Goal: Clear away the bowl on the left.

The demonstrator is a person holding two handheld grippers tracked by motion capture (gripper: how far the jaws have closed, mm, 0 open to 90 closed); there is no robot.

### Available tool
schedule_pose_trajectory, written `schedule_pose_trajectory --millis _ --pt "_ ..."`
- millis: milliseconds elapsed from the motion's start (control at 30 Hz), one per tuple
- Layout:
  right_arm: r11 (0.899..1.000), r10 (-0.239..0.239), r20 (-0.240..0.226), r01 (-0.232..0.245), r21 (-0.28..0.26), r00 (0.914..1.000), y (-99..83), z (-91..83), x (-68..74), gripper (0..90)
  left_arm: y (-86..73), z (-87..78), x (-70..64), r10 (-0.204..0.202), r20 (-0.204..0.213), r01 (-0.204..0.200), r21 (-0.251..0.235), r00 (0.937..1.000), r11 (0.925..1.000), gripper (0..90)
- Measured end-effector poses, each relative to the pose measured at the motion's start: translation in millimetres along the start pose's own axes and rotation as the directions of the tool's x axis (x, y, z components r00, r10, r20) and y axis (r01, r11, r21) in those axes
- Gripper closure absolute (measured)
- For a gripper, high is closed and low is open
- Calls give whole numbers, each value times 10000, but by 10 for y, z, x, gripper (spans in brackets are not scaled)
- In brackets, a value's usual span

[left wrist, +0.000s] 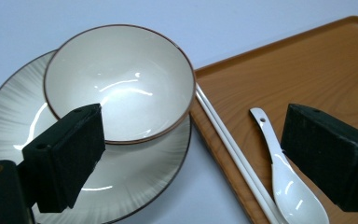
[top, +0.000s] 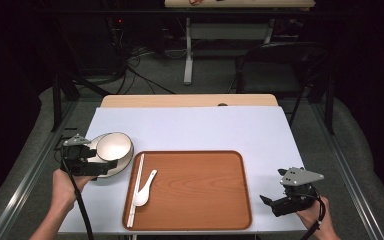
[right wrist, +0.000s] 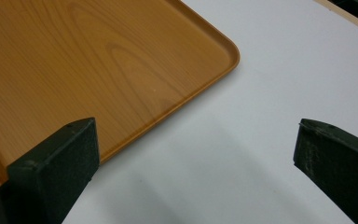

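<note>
A white bowl with a brown rim [top: 114,146] [left wrist: 119,81] stands on a larger striped grey-white plate [top: 111,170] [left wrist: 135,182], left of a wooden tray [top: 200,185] [left wrist: 307,70] [right wrist: 98,60]. On the tray's left side lie a pair of white chopsticks [top: 136,187] [left wrist: 233,149] and a white spoon [top: 145,189] [left wrist: 289,186]. My left gripper [top: 101,162] [left wrist: 193,135] is open at the plate's near edge, holding nothing. My right gripper [top: 267,202] [right wrist: 198,140] is open over the bare table by the tray's near right corner, its jaws empty.
The white table top [top: 190,127] [right wrist: 261,93] stretches behind and to the right of the tray. A black chair [top: 275,70] and another table's legs [top: 187,55] stand beyond the far edge. Metal rails run along both sides.
</note>
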State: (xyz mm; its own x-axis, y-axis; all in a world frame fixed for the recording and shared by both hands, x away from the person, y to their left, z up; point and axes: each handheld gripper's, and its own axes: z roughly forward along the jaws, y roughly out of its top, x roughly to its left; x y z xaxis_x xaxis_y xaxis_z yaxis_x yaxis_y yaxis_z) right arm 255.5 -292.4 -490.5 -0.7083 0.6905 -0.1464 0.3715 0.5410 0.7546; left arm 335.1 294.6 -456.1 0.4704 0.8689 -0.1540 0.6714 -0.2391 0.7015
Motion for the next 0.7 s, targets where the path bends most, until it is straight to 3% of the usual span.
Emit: schedule_pose_trajectory --millis 233,367,600,700 --pt "10000 6 -34 -5 21 10000 -2 8 -3 0 73 24 209 -431 -435 429 -43 9981 9991 60" --pt "10000 45 -41 -45 31 10000 -3 10 -4 0 89 136 348 -969 -664 976 60 9931 9952 44" --pt "10000 35 -60 -34 55 10000 -6 11 -3 0 85 359 476 -1388 -863 1427 417 9866 9889 46" --pt "10000 25 -70 -25 66 10000 -11 7 -7 0 76 422 522 -1524 -880 1566 429 9844 9867 96"
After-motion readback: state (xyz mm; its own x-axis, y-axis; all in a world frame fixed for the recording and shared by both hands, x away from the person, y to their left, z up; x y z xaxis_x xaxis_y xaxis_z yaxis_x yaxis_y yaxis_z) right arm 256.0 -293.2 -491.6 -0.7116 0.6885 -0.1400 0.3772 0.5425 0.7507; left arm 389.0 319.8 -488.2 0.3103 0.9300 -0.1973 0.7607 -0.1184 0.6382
